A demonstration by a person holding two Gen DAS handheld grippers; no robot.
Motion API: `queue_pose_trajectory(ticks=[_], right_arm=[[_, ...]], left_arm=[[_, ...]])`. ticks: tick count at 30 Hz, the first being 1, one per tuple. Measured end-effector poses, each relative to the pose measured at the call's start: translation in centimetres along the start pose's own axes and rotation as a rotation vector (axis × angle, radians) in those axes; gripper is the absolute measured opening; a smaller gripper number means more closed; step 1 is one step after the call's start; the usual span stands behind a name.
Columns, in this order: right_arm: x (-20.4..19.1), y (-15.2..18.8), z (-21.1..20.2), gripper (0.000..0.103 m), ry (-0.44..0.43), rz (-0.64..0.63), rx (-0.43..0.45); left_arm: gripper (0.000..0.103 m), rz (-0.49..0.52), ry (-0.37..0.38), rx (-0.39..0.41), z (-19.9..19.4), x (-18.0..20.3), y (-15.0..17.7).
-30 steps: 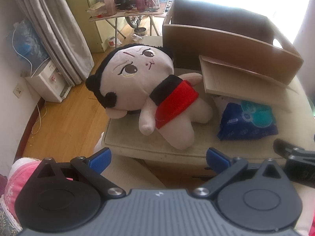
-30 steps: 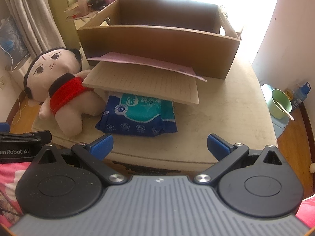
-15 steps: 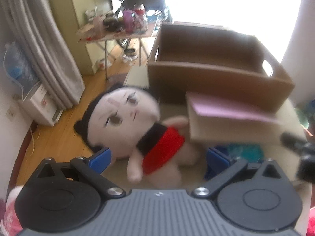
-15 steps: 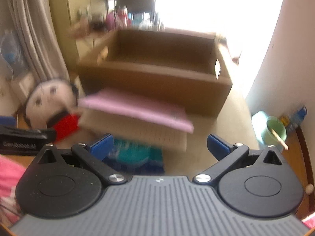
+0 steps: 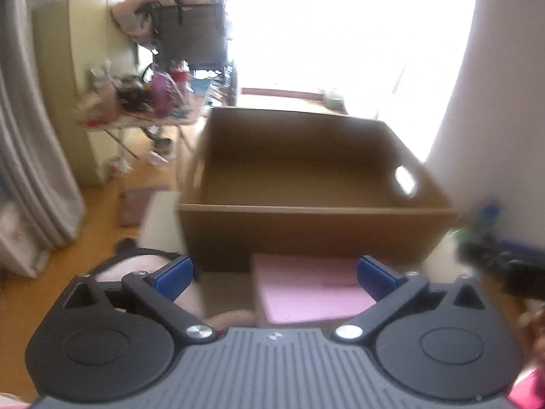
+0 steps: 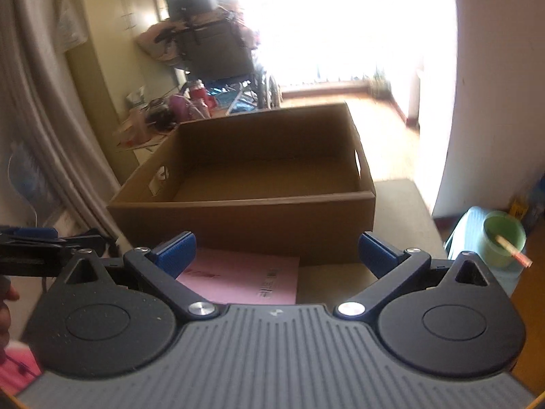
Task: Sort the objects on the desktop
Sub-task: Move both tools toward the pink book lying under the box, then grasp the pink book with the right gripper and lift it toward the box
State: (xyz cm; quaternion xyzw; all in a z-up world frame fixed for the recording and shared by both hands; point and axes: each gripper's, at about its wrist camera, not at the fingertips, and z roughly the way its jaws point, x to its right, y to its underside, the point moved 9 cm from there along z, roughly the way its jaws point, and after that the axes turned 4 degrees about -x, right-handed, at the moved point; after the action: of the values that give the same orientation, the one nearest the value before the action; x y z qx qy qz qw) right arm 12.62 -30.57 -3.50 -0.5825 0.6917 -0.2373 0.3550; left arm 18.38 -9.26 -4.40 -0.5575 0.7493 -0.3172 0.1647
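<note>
An open, empty cardboard box (image 5: 306, 225) (image 6: 245, 218) stands on the beige table. A pink booklet (image 5: 313, 293) (image 6: 238, 276) lies in front of its near wall. The plush doll (image 5: 136, 266) shows only partly at lower left, mostly hidden behind my left gripper. My left gripper (image 5: 274, 272) is open and empty, raised above the doll and booklet. My right gripper (image 6: 277, 250) is open and empty, above the booklet, facing the box. The left gripper's side (image 6: 44, 248) shows at the left of the right wrist view; the right gripper (image 5: 504, 262) shows blurred in the left wrist view.
A green cup with a stick (image 6: 504, 238) sits low to the right of the table. A cluttered folding table (image 5: 136, 109) and a wheelchair (image 6: 218, 51) stand behind. A curtain (image 5: 30, 156) hangs at left. The table's right edge (image 6: 419, 204) is near the wall.
Both grippers have risen and tilted up toward the box. The doll and blue tissue pack have dropped below the view; the box's inside now shows.
</note>
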Motion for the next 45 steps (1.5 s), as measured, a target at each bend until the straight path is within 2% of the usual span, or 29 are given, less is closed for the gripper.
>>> queue_pose_trajectory(ticks=[5,10,13,16,22,29,35,38,42,45], right_arm=[[2.6,0.6,4.4,0.091,-0.076,0.13,-0.108],[3.1,2.7,8.4,0.076,-0.151,0.252,-0.25],[3.0,3.9,10.2,0.076,-0.204,0.309,-0.328],[2.5,5.2,11.5,0.076,-0.24,0.345,-0.387],[1.9,6.4,12.7,0.076,-0.285,0.414,-0.439],[2.4,7.4,13.5,0.075,-0.292,0.462,-0.475],[3.2,7.2,14.3,0.076,-0.261,0.462,-0.463],[3.3,7.7,15.0,0.076,-0.279,0.479,-0.491],[2.4,7.7,14.7,0.074,-0.346,0.495,-0.5],[2.0,7.0,14.0,0.072,-0.316,0.442,-0.471]], left_arm=[[0.103,-0.003,0.017,-0.103,3.8,0.5,-0.4],[0.103,-0.039,0.049,-0.284,7.1,0.5,0.4],[0.103,-0.038,0.055,-0.358,8.7,0.2,0.8],[0.103,-0.029,0.07,-0.397,9.0,0.2,1.2],[0.103,-0.004,0.092,-0.482,10.1,0.8,2.6],[0.103,-0.013,0.105,-0.522,11.0,0.8,3.3],[0.103,-0.011,0.109,-0.525,10.8,0.7,3.8],[0.103,0.003,0.108,-0.533,10.8,0.6,4.1],[0.103,0.035,0.106,-0.519,10.4,1.4,3.7],[0.103,0.056,0.1,-0.506,9.6,1.6,3.6]])
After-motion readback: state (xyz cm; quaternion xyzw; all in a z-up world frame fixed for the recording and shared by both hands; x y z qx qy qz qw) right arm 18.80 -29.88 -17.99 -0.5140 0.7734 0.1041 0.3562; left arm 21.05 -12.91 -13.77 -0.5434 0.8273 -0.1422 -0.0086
